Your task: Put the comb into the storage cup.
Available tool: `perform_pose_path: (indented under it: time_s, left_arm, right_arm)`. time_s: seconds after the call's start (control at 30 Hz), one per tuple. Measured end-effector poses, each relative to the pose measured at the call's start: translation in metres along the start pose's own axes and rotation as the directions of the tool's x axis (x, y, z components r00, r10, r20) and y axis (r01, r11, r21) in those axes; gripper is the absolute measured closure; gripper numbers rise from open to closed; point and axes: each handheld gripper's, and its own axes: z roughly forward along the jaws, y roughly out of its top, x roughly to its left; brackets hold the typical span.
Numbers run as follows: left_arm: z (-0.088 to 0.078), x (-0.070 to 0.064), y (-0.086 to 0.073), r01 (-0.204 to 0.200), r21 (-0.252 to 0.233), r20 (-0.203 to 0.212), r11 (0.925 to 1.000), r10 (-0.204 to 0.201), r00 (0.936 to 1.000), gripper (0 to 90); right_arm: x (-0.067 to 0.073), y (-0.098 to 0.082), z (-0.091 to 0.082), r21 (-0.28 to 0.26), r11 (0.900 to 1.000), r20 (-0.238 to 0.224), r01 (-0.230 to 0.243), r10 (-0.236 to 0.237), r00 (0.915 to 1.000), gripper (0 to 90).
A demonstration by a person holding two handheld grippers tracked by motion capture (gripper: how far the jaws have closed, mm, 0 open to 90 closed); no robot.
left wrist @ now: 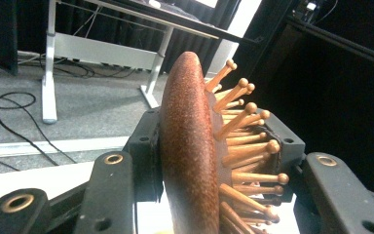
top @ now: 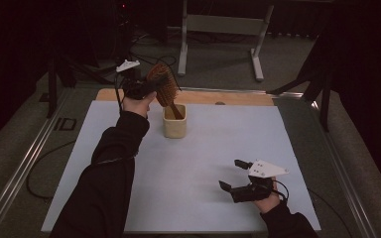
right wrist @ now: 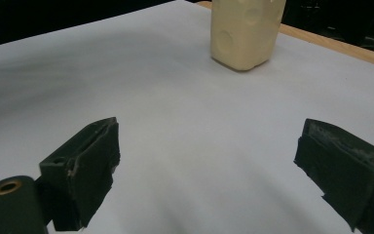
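A wooden hairbrush (top: 161, 86) with a reddish-brown back and wooden pins hangs head-up over a cream cup (top: 174, 123), its handle reaching down into the cup's mouth. My left gripper (top: 146, 88) is shut on the brush head; in the left gripper view the brush (left wrist: 190, 156) stands edge-on between the two black jaws, pins pointing right. My right gripper (top: 233, 174) rests low over the white sheet near the front right, jaws wide apart with nothing between them. The right gripper view has the cup (right wrist: 246, 31) far ahead, past the gripper (right wrist: 207, 168).
A white sheet (top: 203, 163) covers the table, with a wooden strip (top: 228, 97) bare along the far edge. Beyond it stand a white table frame (top: 218, 29) and cables on grey carpet. Metal rails run along both sides of the table.
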Motion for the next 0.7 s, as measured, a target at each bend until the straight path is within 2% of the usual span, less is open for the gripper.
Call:
perform_pose_path:
  time_s: [0.2, 0.43, 0.7]
  left_arm:
    - [0.006, 0.001, -0.009, 0.002, 0.016, -0.005, 0.9999, -0.001, 1.0, 52.1]
    - [0.013, 0.002, -0.02, -0.02, 0.063, -0.014, 0.9978, 0.021, 0.9997, 51.3]
    - [0.018, 0.005, -0.028, -0.028, 0.087, -0.012, 0.9958, 0.029, 0.9995, 50.8]
  right_arm:
    - [-0.001, 0.0, -0.001, -0.003, 1.0, 0.001, -0.001, 0.001, 1.0, 8.3]
    - [-0.001, 0.0, -0.001, -0.007, 1.0, -0.004, -0.003, 0.003, 1.0, 8.4]
    - [-0.001, 0.0, -0.001, -0.005, 1.0, -0.004, -0.013, 0.013, 0.9999, 8.3]
